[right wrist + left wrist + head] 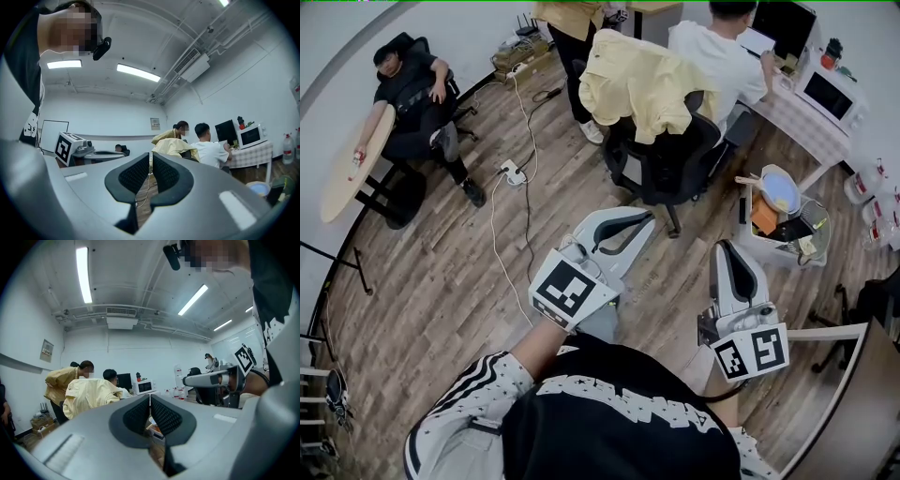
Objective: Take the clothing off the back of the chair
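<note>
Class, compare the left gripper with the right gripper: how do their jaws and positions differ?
The left gripper has its jaws shut, pads touching; the right gripper shows a narrow slit between its pads. In the head view the left gripper reaches nearer the black chair than the right gripper. Both are empty and point toward the yellow garment.

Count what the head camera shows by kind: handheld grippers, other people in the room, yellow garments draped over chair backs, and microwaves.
Grey handheld grippers: 2, left gripper, right gripper
Other people: 3, reclining person, standing person, seated person
Pale yellow garment on the black office chair: 1
White microwave: 1
Total: 7
</note>
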### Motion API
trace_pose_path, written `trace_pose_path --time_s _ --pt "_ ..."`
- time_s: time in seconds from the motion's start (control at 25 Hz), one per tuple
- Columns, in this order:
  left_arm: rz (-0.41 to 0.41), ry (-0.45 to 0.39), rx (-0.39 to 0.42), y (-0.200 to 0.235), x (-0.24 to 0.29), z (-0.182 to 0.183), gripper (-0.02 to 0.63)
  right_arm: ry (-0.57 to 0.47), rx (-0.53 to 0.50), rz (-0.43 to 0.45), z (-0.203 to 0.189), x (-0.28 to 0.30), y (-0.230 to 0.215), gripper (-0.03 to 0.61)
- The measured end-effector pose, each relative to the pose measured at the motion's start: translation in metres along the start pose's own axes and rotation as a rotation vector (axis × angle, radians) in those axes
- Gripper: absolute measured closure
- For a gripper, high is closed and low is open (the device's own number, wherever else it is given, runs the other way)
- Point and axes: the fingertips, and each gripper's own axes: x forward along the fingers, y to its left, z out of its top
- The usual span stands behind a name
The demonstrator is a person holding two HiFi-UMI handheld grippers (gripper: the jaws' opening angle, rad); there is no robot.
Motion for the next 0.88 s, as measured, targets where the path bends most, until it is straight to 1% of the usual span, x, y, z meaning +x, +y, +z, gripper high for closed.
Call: trace_pose_path --time_s 0.24,0.68,0.88 --pt "0.005 0.031 -0.013 0.027 0.01 -0.012 0.614 0.019 0.007 0.007 -0.007 0.03 -0.006 0.529" --pt "-0.016 0.015 -0.035 0.077 0.037 -0.017 0.612 0.04 -0.021 -0.032 -0.002 0.078 -0.021 0.495" --pt "-0.023 0.002 -0.043 0.101 0.052 -0.017 0.586 0.044 -0.03 -0.045 0.0 0.104 -0.031 0.48"
